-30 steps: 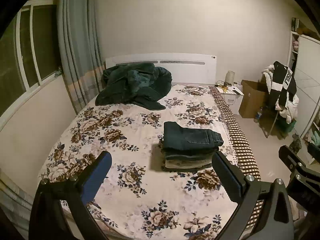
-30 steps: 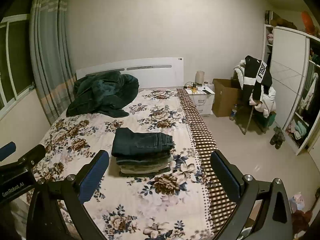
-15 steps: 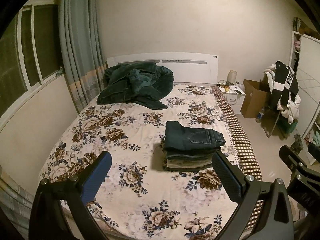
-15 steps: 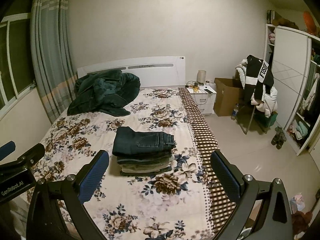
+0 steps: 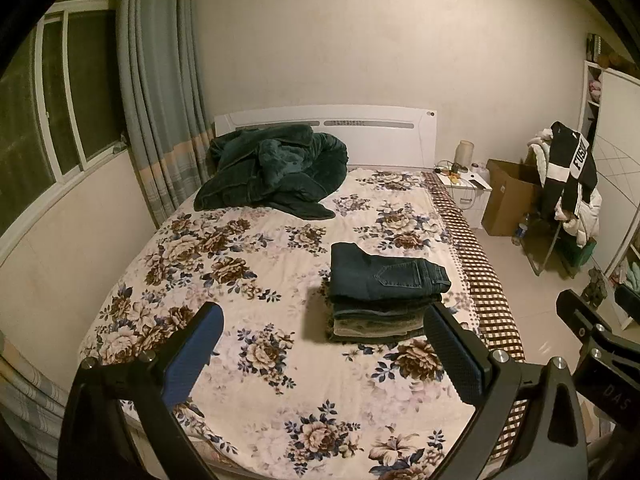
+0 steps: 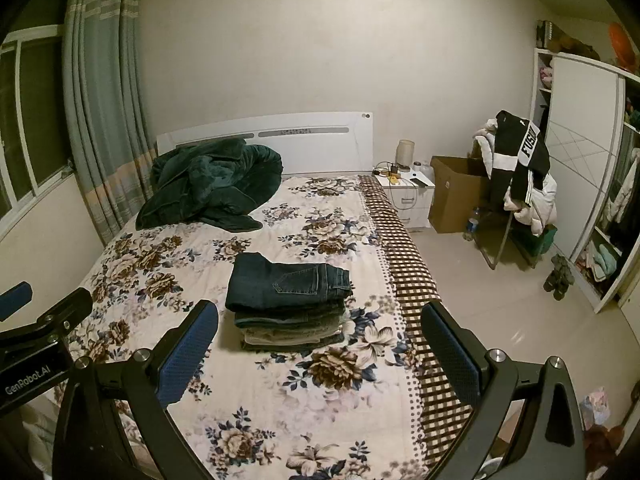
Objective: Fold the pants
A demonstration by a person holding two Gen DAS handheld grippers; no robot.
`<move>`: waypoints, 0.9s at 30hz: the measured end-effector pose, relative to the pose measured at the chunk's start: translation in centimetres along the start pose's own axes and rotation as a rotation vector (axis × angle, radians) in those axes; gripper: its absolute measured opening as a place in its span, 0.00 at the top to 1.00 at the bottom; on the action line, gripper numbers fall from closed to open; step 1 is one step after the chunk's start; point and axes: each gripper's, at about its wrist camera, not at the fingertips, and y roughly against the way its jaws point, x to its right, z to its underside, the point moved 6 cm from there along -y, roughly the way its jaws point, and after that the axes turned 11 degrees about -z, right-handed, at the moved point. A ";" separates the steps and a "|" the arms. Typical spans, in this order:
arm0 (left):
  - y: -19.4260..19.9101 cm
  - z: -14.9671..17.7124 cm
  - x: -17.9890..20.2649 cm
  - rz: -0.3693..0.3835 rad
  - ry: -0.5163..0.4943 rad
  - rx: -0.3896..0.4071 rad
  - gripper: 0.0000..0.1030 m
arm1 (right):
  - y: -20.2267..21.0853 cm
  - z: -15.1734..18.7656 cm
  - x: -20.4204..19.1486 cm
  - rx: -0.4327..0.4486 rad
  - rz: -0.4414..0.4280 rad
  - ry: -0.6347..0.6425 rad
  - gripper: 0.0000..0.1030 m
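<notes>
Folded pants [image 5: 386,278] top the stack [image 6: 290,320] near the bed's [image 5: 280,380] right edge; left gripper [image 5: 324,354] and right gripper [image 6: 320,350] wide, empty. Folding appears complete.

A floral-covered bed [image 5: 248,360] carries a stack of folded pants [image 5: 384,296] and a crumpled dark green blanket [image 5: 276,168]

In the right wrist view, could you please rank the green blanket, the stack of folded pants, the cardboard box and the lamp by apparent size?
1. Green blanket
2. Stack of folded pants, nearer the camera
3. Cardboard box
4. Lamp
</notes>
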 end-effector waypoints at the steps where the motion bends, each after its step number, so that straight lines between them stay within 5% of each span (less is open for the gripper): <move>1: 0.0 0.0 -0.1 -0.001 0.000 -0.002 0.01 | 0.0 0.0 0.0 0.000 0.000 0.000 0.00; 27: 0.2 0.0 -0.2 -0.005 0.001 0.001 0.01 | -0.1 -0.1 -0.2 0.000 -0.002 0.005 0.00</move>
